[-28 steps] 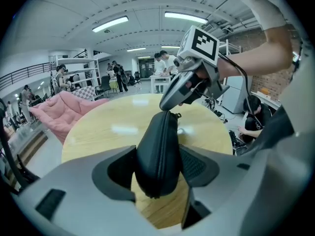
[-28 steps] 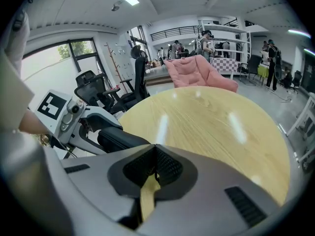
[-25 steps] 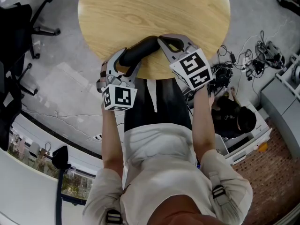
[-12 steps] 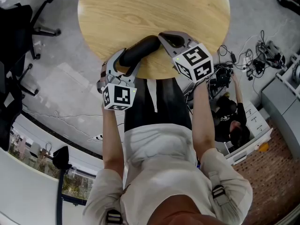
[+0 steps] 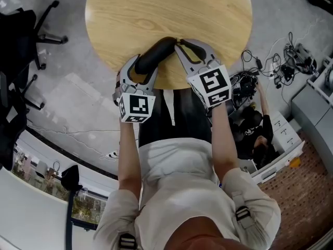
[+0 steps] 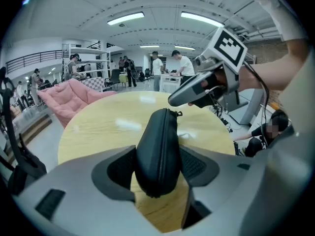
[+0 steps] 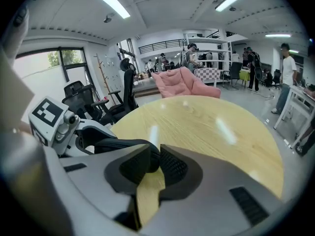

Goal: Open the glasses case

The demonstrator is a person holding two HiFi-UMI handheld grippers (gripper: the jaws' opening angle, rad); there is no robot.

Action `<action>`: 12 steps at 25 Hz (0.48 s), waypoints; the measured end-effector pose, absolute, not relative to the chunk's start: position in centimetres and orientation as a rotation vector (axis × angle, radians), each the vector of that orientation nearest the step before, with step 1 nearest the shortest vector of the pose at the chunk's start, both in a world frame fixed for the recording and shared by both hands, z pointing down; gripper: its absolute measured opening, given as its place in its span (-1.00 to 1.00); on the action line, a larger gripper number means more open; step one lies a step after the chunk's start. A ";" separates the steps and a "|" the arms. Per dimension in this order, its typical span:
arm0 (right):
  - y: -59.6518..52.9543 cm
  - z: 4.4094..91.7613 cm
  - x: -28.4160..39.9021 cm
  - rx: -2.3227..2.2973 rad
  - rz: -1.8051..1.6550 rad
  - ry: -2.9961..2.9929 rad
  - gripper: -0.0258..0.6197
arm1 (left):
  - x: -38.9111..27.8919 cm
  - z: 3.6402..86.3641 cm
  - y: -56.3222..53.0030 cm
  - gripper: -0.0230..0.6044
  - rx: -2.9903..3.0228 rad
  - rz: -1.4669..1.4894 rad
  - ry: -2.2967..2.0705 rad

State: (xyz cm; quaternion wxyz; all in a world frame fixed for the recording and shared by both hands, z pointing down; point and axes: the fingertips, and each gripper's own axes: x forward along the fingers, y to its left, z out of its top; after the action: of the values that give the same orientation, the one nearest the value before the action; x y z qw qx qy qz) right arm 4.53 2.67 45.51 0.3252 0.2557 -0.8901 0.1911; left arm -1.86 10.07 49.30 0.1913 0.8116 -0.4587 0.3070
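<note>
While our left gripper (image 6: 157,166) grips the glasses case (image 6: 158,146) wide-jawed at the near edge of the table (image 5: 166,14), our right gripper (image 7: 156,159), jaws just opened a crack on nothing, should, we think, pinch the zip tab (image 6: 178,114) next.

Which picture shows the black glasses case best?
The left gripper view: the glasses case fills the middle, with its zip facing the camera, clamped in the left tool. The head view shows it from above, partly hidden by that tool. The right gripper view shows only a dark strip of it at the left.
</note>
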 end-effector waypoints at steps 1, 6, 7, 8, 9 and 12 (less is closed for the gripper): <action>2.9 45.1 4.6 0.673 0.504 -2.343 -0.71 | -1.6 49.3 9.9 -0.03 2.263 0.855 -1.307; 4.1 43.8 2.9 0.599 0.512 -2.404 -0.84 | -0.3 49.1 8.8 -0.03 2.181 0.792 -1.373; 4.1 44.0 2.5 0.584 0.502 -2.402 -0.85 | -0.1 49.1 8.7 -0.03 2.171 0.780 -1.374; 4.0 44.3 2.3 0.572 0.493 -2.398 -0.86 | 0.1 49.1 8.7 -0.02 2.164 0.773 -1.371; 4.0 44.5 2.1 0.561 0.488 -2.396 -0.86 | 0.3 49.2 8.7 -0.02 2.162 0.772 -1.364; 3.7 44.8 1.8 0.527 0.488 -2.404 -0.86 | 0.5 49.0 8.9 -0.02 2.179 0.774 -1.319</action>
State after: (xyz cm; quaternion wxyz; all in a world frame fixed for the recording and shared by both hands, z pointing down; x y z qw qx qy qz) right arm 1.82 3.74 44.78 0.3112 0.1996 -0.9105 0.1850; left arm 0.49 8.87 48.98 0.2373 0.7952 -0.4813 0.2823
